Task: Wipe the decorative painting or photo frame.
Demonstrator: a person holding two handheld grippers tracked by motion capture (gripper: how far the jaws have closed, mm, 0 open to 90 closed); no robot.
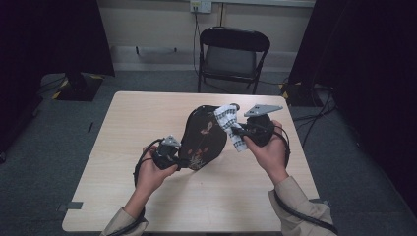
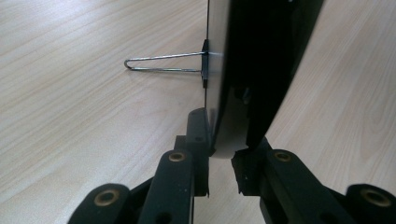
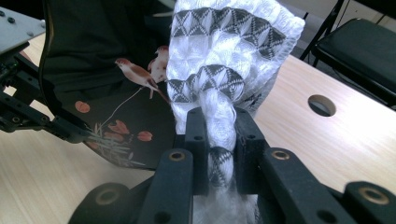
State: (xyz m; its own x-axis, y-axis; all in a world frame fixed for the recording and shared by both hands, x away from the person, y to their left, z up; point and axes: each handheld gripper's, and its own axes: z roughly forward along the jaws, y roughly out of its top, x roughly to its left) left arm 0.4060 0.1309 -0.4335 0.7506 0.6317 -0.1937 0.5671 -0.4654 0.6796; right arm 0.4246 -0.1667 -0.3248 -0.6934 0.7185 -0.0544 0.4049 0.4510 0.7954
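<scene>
cloth (image 3: 219, 60) hiding part of the painted tray (image 3: 107, 84); tray top cut off

Beige sleeves, and each black hand-held gripper (image 1: 183, 162) has brass-ringed screws, a grey plate and a black cable.

We count 1 black painted tray (image 1: 202, 137), 1 white patterned cloth (image 1: 229, 125), 2 grippers, the left gripper (image 1: 181, 161) and the right gripper (image 1: 237, 131), 1 table (image 1: 128, 128), and 1 folding chair (image 1: 233, 56) past the table's far edge.
</scene>
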